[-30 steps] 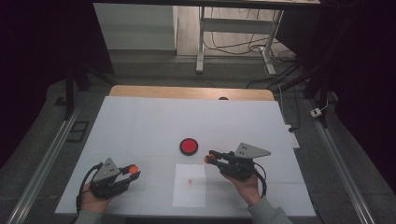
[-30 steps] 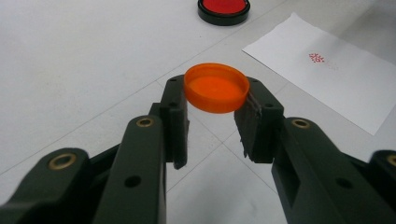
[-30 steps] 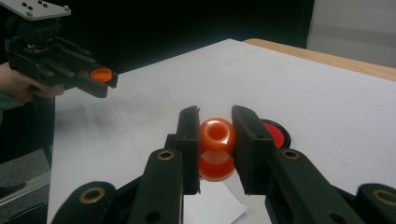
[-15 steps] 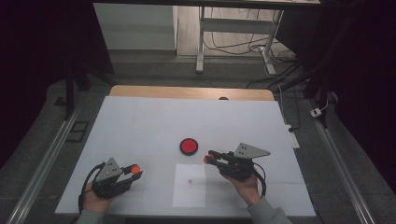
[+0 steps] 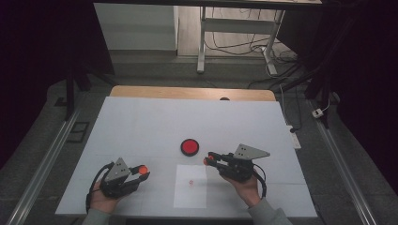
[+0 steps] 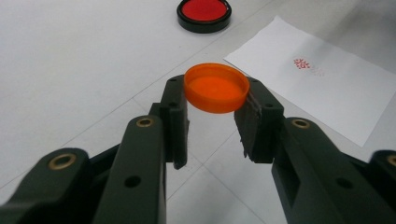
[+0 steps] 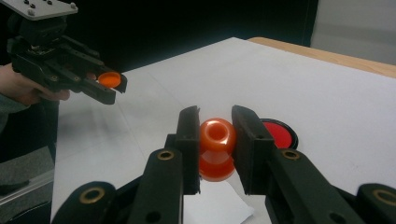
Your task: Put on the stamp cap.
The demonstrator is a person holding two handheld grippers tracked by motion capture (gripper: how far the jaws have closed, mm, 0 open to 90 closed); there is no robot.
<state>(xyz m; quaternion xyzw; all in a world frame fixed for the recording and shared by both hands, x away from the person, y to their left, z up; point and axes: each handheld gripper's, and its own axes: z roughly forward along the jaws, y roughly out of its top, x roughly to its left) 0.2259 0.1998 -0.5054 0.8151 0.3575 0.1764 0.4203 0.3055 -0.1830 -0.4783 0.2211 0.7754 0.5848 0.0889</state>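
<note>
On the white tabletop [image 5: 141, 122] in the high view, the left gripper [image 5: 141, 172] holds a small orange plastic cap [image 5: 143, 168] at its jaw tips, and the right gripper [image 5: 210, 158] holds a small orange piece. Between the two grippers lies a white paper sheet with a red stamp mark [image 5: 190, 186]; a round red pad in a black case [image 5: 189, 146] sits just beyond it.

In the left gripper view, the jaws clamp the shallow cap, open side up, above the tabletop; the paper sheet lies ahead to their right, the red pad farther ahead.

In the right gripper view, the jaws pinch a glossy orange plastic stamp body [image 7: 217, 149], with the red pad just behind the right jaw.
</note>
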